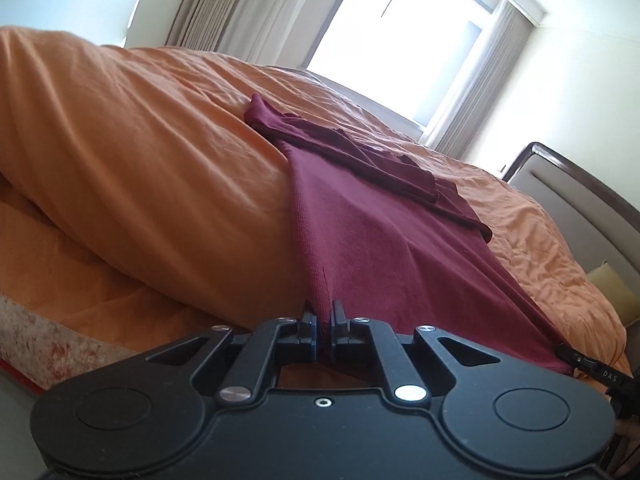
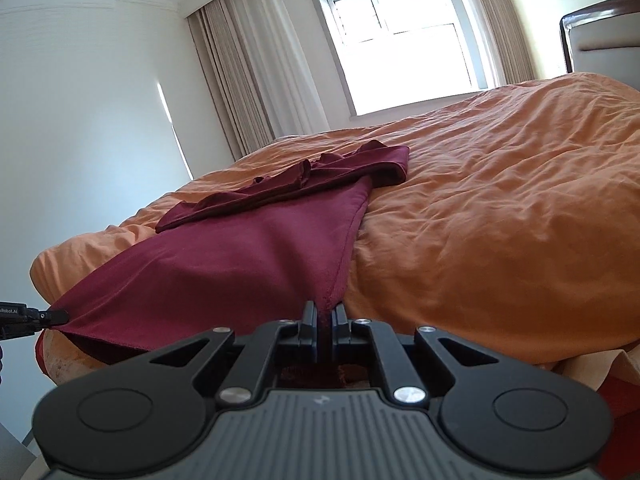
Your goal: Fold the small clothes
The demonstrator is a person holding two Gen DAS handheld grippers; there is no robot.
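A dark red garment (image 1: 360, 232) lies on the orange bed cover, its near hem pulled taut over the bed's edge. Its sleeves are folded across its far part. My left gripper (image 1: 323, 312) is shut on one near corner of the garment. My right gripper (image 2: 323, 312) is shut on the other near corner of the garment (image 2: 224, 256). The right gripper's tip shows at the lower right of the left wrist view (image 1: 568, 354). The left gripper's tip shows at the left edge of the right wrist view (image 2: 56, 316).
The bed with its rumpled orange cover (image 1: 140, 168) fills both views (image 2: 500, 220). A padded headboard (image 1: 580, 200) stands at the right. A bright window with curtains (image 2: 400, 40) is behind the bed. A patterned mattress side (image 1: 48, 348) shows below the cover.
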